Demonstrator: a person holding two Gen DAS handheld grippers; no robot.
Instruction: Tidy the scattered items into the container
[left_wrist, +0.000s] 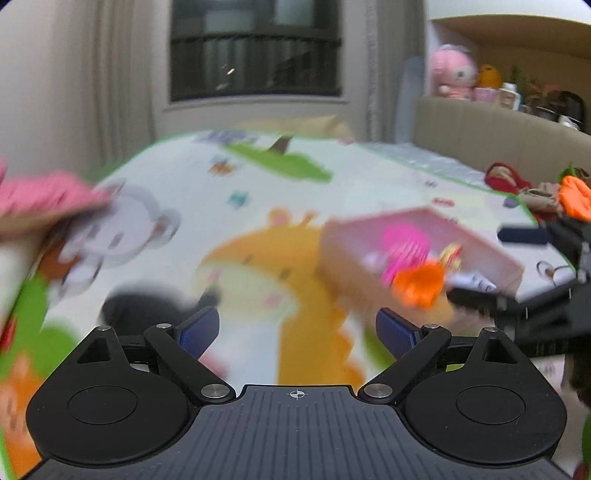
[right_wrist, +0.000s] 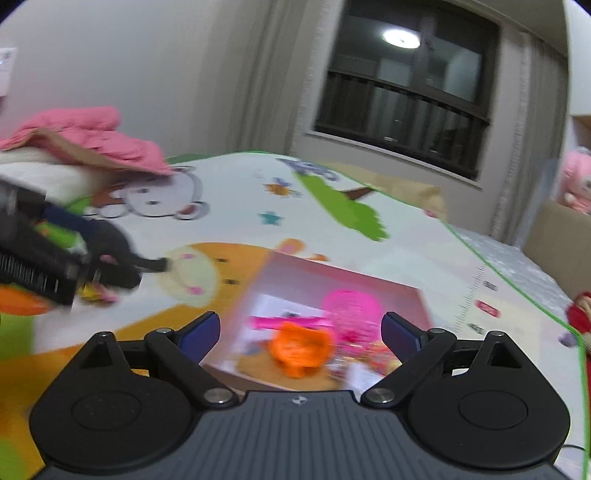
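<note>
Container: pink box (right_wrist: 343, 284) sitting on cartoon play mat (right_wrist: 236, 192), just ahead of right gripper (right_wrist: 300, 332); in left wrist view it's lying right of centre.
Contents: orange toy (right_wrist: 301, 349), pink ribbed toy (right_wrist: 351, 310), small bits beside them; all blurred.
Handling: prob. light plastic, stiff, not fragile; orange one looking lumpy, best pinching across its narrow part. Box walls thin, likely sliding if nudged.
Left gripper (left_wrist: 297, 332): jaws standing wide, nothing between, mat only below.
Right gripper: jaws also spread wide, hovering over box, gripping nothing.
Surroundings: pink cloth (right_wrist: 92, 136) at mat's far left, window (right_wrist: 406, 88) behind.
Writing: none readable; mat print too blurred.
</note>
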